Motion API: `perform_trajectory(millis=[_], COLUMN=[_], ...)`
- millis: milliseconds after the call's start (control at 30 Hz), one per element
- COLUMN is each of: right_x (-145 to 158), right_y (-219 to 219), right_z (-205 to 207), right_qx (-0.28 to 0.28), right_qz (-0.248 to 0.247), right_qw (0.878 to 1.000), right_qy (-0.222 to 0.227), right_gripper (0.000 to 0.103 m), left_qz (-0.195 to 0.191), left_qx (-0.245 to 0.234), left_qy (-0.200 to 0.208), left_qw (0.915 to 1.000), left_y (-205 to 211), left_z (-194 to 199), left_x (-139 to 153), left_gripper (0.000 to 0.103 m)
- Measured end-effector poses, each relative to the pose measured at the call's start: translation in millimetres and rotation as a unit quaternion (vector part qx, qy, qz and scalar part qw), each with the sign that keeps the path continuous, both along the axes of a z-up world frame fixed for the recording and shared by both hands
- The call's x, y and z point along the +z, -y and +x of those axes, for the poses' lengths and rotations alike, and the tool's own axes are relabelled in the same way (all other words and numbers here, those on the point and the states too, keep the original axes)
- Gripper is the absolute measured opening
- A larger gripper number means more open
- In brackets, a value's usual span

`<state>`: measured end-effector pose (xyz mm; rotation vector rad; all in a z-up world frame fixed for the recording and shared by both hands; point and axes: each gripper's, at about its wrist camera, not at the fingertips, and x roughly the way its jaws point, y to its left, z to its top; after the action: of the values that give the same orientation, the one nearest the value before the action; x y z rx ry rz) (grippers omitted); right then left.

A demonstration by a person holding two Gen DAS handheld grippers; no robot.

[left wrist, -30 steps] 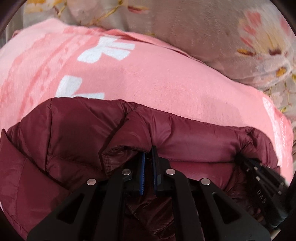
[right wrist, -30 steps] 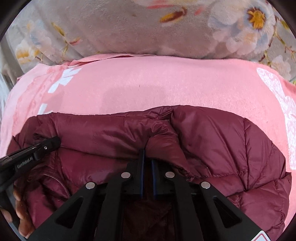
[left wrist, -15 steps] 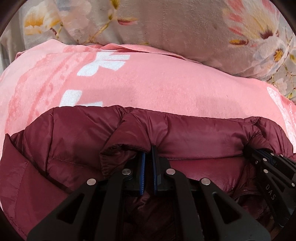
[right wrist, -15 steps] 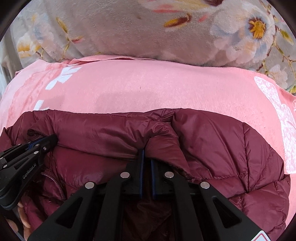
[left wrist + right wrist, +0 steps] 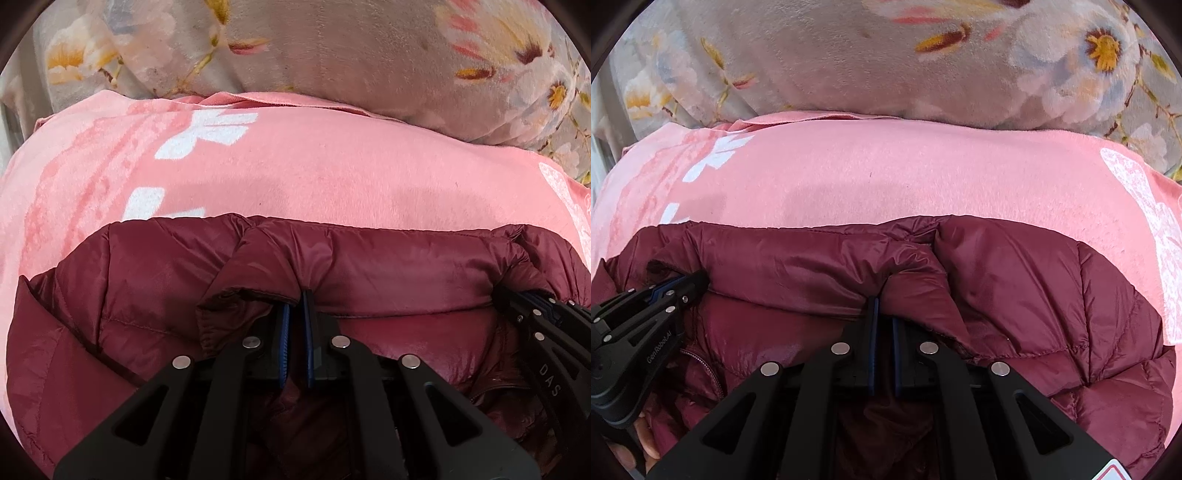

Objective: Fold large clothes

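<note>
A dark red puffer jacket (image 5: 155,295) lies on a pink blanket (image 5: 332,173); it also fills the lower half of the right wrist view (image 5: 1034,295). My left gripper (image 5: 295,306) is shut on the jacket's folded top edge. My right gripper (image 5: 882,310) is shut on the same edge further right. Each gripper shows in the other's view: the right one at the right edge of the left wrist view (image 5: 535,325), the left one at the left edge of the right wrist view (image 5: 676,291). The fabric between them forms a raised fold. The fingertips are buried in cloth.
A grey floral plush blanket (image 5: 369,55) rises behind the pink blanket (image 5: 923,177), also in the right wrist view (image 5: 849,55). White prints mark the pink blanket at left (image 5: 207,136) and right (image 5: 1145,206). A hand (image 5: 646,439) holds the left gripper.
Both grippers have kept their hold on the jacket edge and carried it a little toward the floral blanket. The left wrist view has turned slightly, so more floral blanket shows.
</note>
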<state>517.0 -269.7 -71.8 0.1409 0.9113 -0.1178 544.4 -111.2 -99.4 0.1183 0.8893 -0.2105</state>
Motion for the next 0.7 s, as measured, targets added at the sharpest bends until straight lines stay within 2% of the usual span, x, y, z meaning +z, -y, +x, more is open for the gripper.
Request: perform_trajectory(millis=[100,200,233,267,300,333,367,433,500,567,667,700], right_x=[1.9,14.7,25.3,33.5,46.6,54.9,64.9,72.2,71.7,63.5,48.4,43.6], right_y=[1.4,1.8,3.3,5.2,8.7,11.9,17.5,28.7,46.8,65.1,86.9,89.3], right_z=[-2.8,-26.4,-45.9,-62.4,-93.1,-118.3,-157.9,-217.1,-289.2,-354.9,-458.9,-479.2], right_qx=[0.000,0.010,0.015,0.024,0.036,0.040,0.045,0.046,0.035,0.008,-0.055,-0.065], right_qz=[0.007,0.023,0.037,0.052,0.069,0.073,0.074,0.071,0.078,0.086,0.091,0.095], right_qw=[1.000,1.000,0.999,0.998,0.996,0.996,0.995,0.995,0.995,0.996,0.994,0.993], right_qy=[0.004,0.004,0.013,0.022,0.034,0.042,0.050,0.054,0.051,0.034,0.013,0.010], right_gripper=[0.006,0.018,0.027,0.040,0.046,0.051,0.057,0.064,0.069,0.071,0.071,0.071], left_qz=[0.004,0.006,-0.002,-0.018,-0.038,-0.044,-0.050,-0.054,-0.039,-0.043,-0.094,-0.102], left_qx=[0.002,0.012,0.013,0.010,0.001,-0.001,-0.004,-0.019,-0.022,-0.010,0.029,0.041], left_qy=[0.003,0.000,0.000,0.003,0.011,0.018,0.032,0.049,0.039,0.019,-0.032,-0.042], left_qw=[1.0000,0.9999,0.9999,0.9998,0.9992,0.9989,0.9982,0.9972,0.9982,0.9988,0.9947,0.9931], left_y=[-0.2,-7.0,-10.8,-18.8,-32.1,-41.7,-56.1,-83.3,-115.1,-152.2,-226.9,-243.2], left_z=[-2.3,-19.5,-29.7,-43.8,-69.5,-89.3,-117.0,-166.7,-212.0,-249.6,-312.8,-326.4], left_x=[0.1,6.4,10.9,19.1,32.1,40.6,51.1,65.0,71.0,72.7,60.1,56.1], left_gripper=[0.008,0.018,0.023,0.038,0.048,0.075,0.094,0.095,0.095,0.095,0.095,0.095])
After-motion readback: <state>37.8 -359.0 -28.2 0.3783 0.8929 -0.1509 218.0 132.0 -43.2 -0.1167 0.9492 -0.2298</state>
